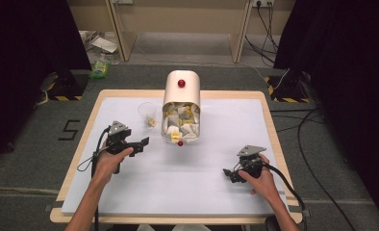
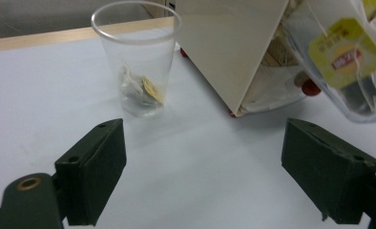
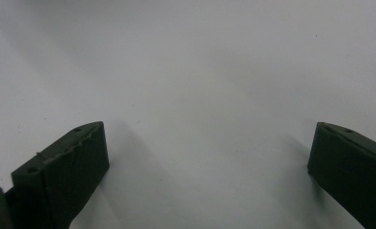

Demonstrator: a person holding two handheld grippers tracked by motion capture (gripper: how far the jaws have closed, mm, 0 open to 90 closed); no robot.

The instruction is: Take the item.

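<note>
You can read a large black "5" (image 1: 68, 130) marked on the grey floor (image 1: 24, 159) just left of the bench. In your left gripper view, the yellow paper tag (image 2: 347, 52) on a tea bag at the right carries a red brand label, but its lettering is too blurred to read.

A lab or recording studio was suggested. Black curtains (image 1: 29, 57), floor cables (image 1: 317, 144) and hazard-taped stand feet (image 1: 62, 94) were seen around the desk (image 1: 226, 202).
</note>
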